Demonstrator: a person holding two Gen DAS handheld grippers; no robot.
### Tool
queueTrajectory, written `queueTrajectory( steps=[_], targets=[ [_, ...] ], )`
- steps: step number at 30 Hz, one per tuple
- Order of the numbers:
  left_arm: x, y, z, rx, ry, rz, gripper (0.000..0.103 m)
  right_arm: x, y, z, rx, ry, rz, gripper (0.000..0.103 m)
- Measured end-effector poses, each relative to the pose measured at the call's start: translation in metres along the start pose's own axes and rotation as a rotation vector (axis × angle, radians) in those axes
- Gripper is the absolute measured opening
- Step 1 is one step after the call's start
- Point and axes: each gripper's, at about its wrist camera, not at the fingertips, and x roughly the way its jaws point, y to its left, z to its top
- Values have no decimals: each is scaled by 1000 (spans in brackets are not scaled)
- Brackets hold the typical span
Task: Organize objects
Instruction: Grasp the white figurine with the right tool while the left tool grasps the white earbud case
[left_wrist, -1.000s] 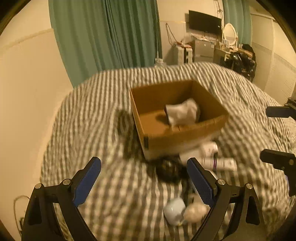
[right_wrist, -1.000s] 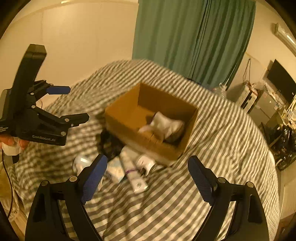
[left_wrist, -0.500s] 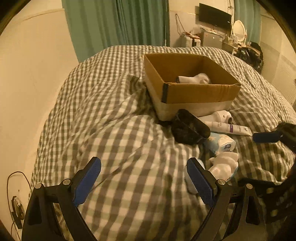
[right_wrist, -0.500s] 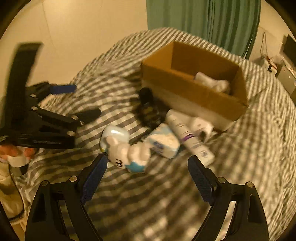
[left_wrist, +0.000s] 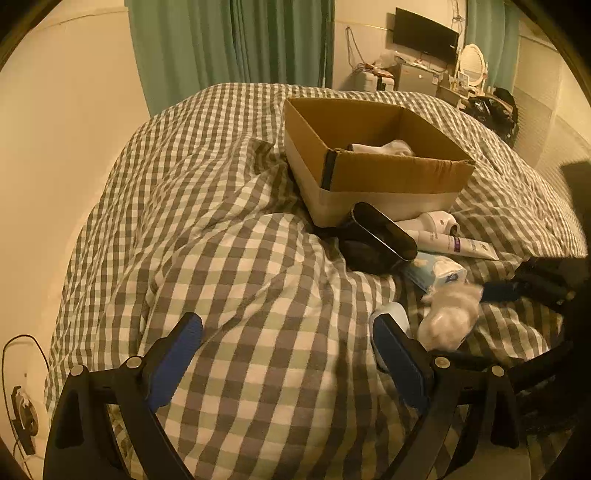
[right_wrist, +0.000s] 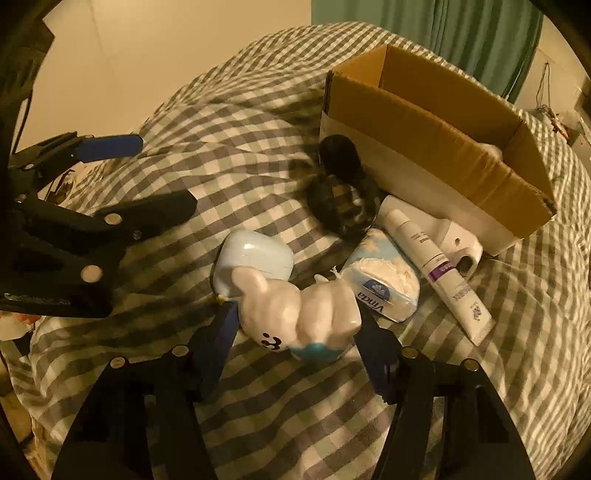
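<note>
A white rabbit toy (right_wrist: 295, 314) with a blue base lies on the checked bed, and my right gripper (right_wrist: 297, 332) has its fingers around it, touching both sides. The toy also shows in the left wrist view (left_wrist: 450, 317). Beside it lie a pale blue case (right_wrist: 255, 258), a tissue pack (right_wrist: 384, 284), a white tube (right_wrist: 436, 266), a white device (right_wrist: 458, 243) and a black pouch (right_wrist: 343, 192). A cardboard box (right_wrist: 436, 129) holds a white cloth (left_wrist: 384, 147). My left gripper (left_wrist: 288, 354) is open and empty above the duvet.
The checked duvet (left_wrist: 229, 236) bulges in folds in front of the left gripper. A beige wall (left_wrist: 55, 147) runs along the bed's left side. Green curtains (left_wrist: 236, 40) and a desk with a monitor (left_wrist: 424, 29) stand behind the bed.
My right gripper has come down and forward and closed in around the rabbit toy. My left gripper has dropped lower over the duvet and stays open.
</note>
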Motion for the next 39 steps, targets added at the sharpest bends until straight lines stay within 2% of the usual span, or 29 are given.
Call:
queueTrajectory(
  steps=[5,8,12,16,25,29,33,34,37,39],
  targets=[
    [2,-19,1,38,18,-53,95,-32,-12,-7,15,-75,-76,63],
    [2,-39,2,89,14,-78,93,-48,-32,-14,110,-99,-48,63],
    [9,-58,1,149,35,-105,77,-62,-52,-23,189,-136,-117,63],
    [19,-68,-2,177,75,-135,54,-67,-69,-27,241,-147,-116,63],
    [56,-78,-10,219,204,-138,55,-63,-71,-31,250,-158,-127,63],
    [50,-81,-15,240,184,-126,54,-63,-70,-34,260,-157,-130,63],
    [39,-77,-15,220,149,-129,51,-66,-65,-37,255,-163,-147,63],
    [35,-75,-15,217,136,-124,37,-67,-64,-37,251,-165,-151,63],
    [23,-70,-12,184,105,-129,29,-70,-62,-38,242,-174,-158,63],
    [17,-68,-10,173,90,-130,28,-73,-59,-38,234,-182,-162,63]
  ],
)
